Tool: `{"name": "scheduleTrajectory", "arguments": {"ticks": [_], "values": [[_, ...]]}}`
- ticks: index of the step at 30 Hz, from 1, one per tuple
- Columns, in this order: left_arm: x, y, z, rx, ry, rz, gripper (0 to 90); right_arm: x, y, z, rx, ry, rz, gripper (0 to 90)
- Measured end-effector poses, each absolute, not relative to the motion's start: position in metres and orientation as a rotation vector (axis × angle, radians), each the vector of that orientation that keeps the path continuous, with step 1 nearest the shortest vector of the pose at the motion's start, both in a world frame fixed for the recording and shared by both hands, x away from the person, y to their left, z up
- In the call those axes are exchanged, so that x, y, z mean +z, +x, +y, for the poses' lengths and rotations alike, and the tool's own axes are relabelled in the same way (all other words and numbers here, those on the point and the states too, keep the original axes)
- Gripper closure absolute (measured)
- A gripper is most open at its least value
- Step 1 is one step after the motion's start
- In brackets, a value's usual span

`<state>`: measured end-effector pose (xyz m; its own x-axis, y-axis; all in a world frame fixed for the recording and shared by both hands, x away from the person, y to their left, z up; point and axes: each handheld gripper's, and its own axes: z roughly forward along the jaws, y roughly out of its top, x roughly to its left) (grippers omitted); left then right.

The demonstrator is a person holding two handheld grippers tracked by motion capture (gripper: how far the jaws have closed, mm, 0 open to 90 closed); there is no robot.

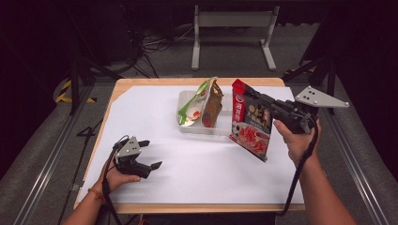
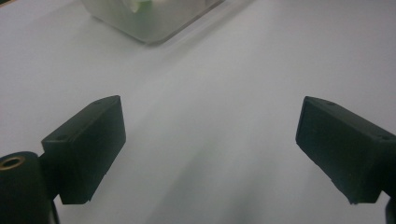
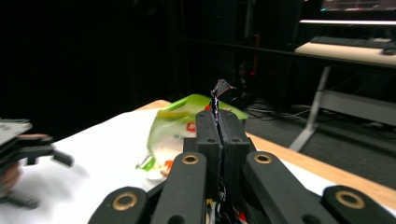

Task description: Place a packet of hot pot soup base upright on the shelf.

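High view showed a red and black food packet (image 1: pixel 251 123) hanging in the air, pinched at its upper edge by the right gripper (image 1: pixel 256 99). The packet tilted, its top corner near the back of a shallow white tray (image 1: pixel 202 128) and its bottom corner hanging just off the tray's right side, above the white sheet (image 1: pixel 197 164) that covered the table. The right gripper's two black jaws were pressed together on the packet's thin edge; in the right gripper view that edge (image 3: pixel 217 100) stuck up as a dark sliver between the closed jaws. The person's right hand (image 1: pixel 294 140) held that gripper to the right of the tray, with a grey three-cornered plate on top of it.

Inside the tray stood two more packets, leaning together: a green and white one (image 1: pixel 193 106) on the left and a brown one (image 1: pixel 213 104) touching it on the right.

Well to the left of the tray and nearer the person, the left gripper (image 1: pixel 151 154) rested low on the white sheet in the left hand (image 1: pixel 119 177). Its jaws stood wide apart with nothing between them. In the left gripper view a corner of the tray (image 2: pixel 149 21) lay ahead of those open jaws.
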<state>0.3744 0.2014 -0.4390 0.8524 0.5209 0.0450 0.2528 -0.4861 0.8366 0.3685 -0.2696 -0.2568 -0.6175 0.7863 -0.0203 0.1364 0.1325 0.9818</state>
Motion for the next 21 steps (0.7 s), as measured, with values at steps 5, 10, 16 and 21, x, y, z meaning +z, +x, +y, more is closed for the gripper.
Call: {"name": "scheduleTrajectory", "arguments": {"ticks": [5, 10, 16, 21], "values": [[-0.439, 0.374, 0.201, 0.364, 2.096, 0.56, 9.3, -0.252, 0.384, -0.259, 1.523, 0.93, 1.829, 88.7], [-0.439, 0.374, 0.201, 0.365, 2.1, 0.555, 9.3, -0.249, 0.393, -0.253, 1.529, 0.945, 1.815, 88.7], [-0.438, 0.373, 0.202, 0.364, 2.098, 0.552, 9.3, -0.244, 0.406, -0.248, 1.503, 0.981, 1.786, 88.7], [-0.439, 0.374, 0.201, 0.362, 2.1, 0.551, 9.3, -0.245, 0.424, -0.241, 1.474, 1.018, 1.78, 88.7]]}}
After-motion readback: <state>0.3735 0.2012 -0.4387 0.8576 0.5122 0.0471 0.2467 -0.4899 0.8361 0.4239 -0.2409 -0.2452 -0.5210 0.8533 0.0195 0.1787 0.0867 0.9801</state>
